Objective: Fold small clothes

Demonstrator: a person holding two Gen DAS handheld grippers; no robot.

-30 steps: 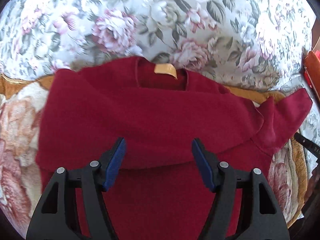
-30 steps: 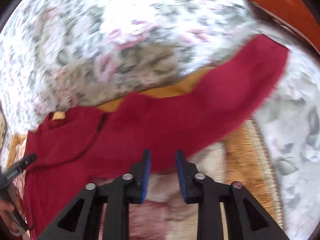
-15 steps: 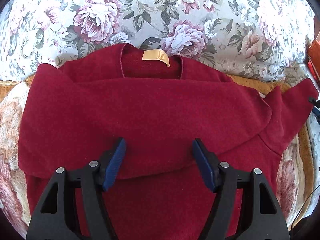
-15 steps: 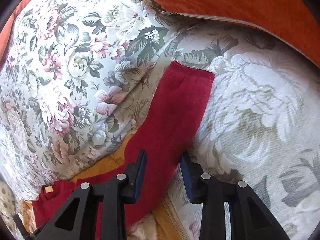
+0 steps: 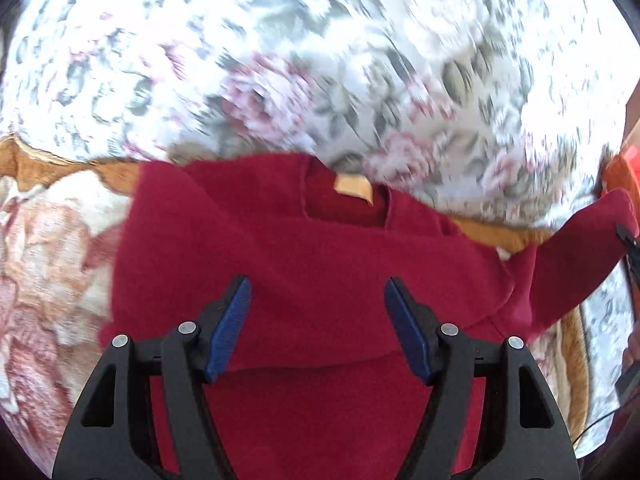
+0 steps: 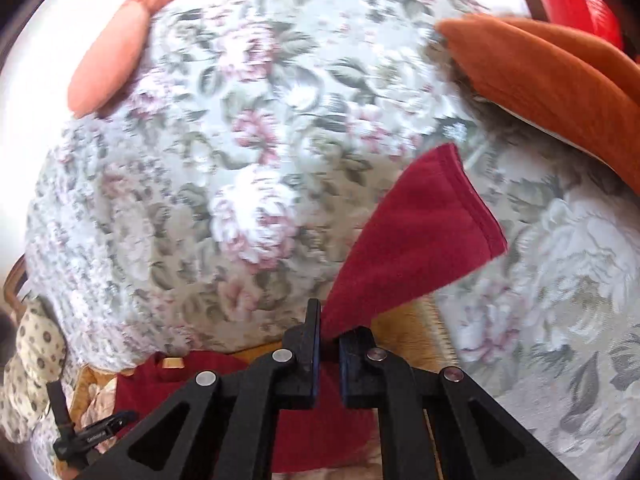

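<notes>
On floral woven bedspread (image 5: 360, 60): fuzzy crimson sweater (image 5: 320, 248), tan neck label. Left gripper (image 5: 318, 324) gaping above body, empty. Right gripper (image 6: 329, 340) just closed, pinching sleeve (image 6: 416, 236).

Left gripper (image 5: 318, 326) hovering over red sweater (image 5: 312, 264), blue-padded fingers (image 5: 230, 326) standing wide apart, nothing between them. Sweater lying partly folded, tan neck label (image 5: 354, 188) showing. Right sleeve (image 5: 576, 248) stretching toward frame's right edge. Floral cushion (image 5: 320, 60) blurring behind.
</notes>
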